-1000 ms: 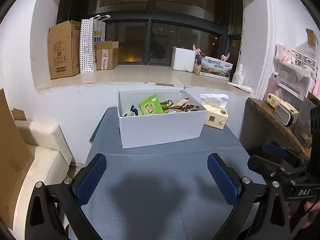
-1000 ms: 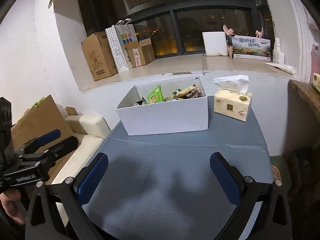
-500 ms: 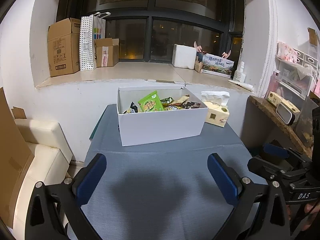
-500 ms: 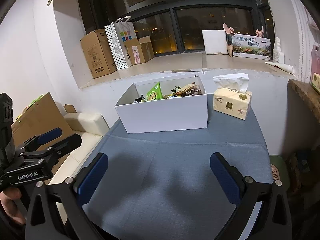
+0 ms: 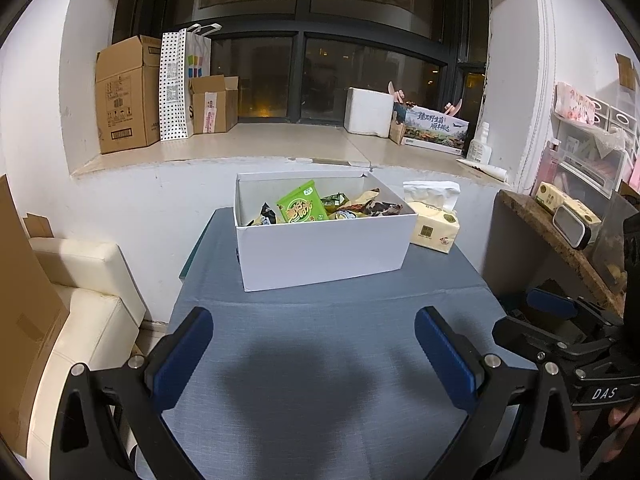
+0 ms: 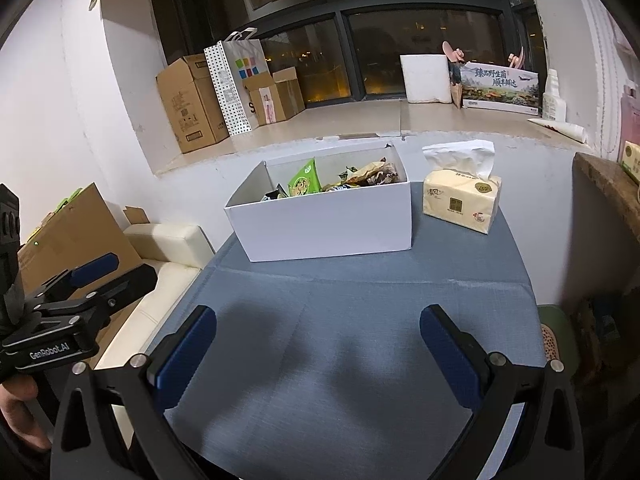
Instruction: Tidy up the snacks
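A white box (image 5: pixel 324 246) stands at the far end of a blue-grey table (image 5: pixel 320 360). It holds several snack packets, among them a green packet (image 5: pixel 303 203) standing upright. The box also shows in the right wrist view (image 6: pixel 328 220), with the green packet (image 6: pixel 305 180) in it. My left gripper (image 5: pixel 314 354) is open and empty, well short of the box above the near part of the table. My right gripper (image 6: pixel 316 354) is open and empty too, at about the same distance. Each gripper shows at the edge of the other's view.
A yellow tissue pack (image 5: pixel 434 224) sits right of the box, also in the right wrist view (image 6: pixel 462 198). A cream sofa (image 5: pixel 80 300) stands left of the table. Cardboard boxes (image 5: pixel 128 92) and a bag line the window ledge behind. A wooden shelf (image 5: pixel 560 248) stands at right.
Both grippers have drawn back a little and tilted; the box sits slightly lower and farther in both views. The jaws have stayed open.
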`<act>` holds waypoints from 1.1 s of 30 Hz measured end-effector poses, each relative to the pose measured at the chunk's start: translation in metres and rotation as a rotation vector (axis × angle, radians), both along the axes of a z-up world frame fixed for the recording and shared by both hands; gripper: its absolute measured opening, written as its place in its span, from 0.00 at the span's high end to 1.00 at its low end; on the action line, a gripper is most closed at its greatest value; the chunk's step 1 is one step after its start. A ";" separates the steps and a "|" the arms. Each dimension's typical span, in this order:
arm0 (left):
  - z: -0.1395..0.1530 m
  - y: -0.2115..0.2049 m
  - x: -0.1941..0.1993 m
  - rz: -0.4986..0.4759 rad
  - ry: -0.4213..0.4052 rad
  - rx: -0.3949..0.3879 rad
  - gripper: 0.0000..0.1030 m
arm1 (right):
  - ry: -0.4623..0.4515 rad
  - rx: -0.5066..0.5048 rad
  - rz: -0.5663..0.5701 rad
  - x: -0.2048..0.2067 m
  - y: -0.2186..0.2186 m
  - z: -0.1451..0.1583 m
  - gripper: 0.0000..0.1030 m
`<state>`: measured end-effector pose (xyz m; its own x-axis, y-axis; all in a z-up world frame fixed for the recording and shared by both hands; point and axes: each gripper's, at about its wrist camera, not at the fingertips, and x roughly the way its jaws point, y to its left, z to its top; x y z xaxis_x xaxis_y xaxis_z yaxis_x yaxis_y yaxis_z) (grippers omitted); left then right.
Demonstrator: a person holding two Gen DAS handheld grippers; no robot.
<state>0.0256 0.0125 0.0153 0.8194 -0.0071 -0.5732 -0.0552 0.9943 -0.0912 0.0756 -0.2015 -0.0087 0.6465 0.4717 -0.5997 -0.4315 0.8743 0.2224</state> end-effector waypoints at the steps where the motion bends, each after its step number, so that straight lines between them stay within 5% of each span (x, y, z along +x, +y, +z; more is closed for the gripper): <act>1: 0.000 0.000 0.000 0.001 0.001 0.003 0.00 | 0.000 0.000 0.000 0.000 0.000 0.000 0.00; 33: -0.002 -0.003 0.001 0.000 0.006 0.006 0.00 | -0.002 -0.012 0.007 -0.002 0.005 -0.003 0.00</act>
<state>0.0266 0.0094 0.0135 0.8162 -0.0034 -0.5778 -0.0559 0.9948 -0.0848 0.0733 -0.1969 -0.0112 0.6441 0.4688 -0.6044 -0.4381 0.8738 0.2110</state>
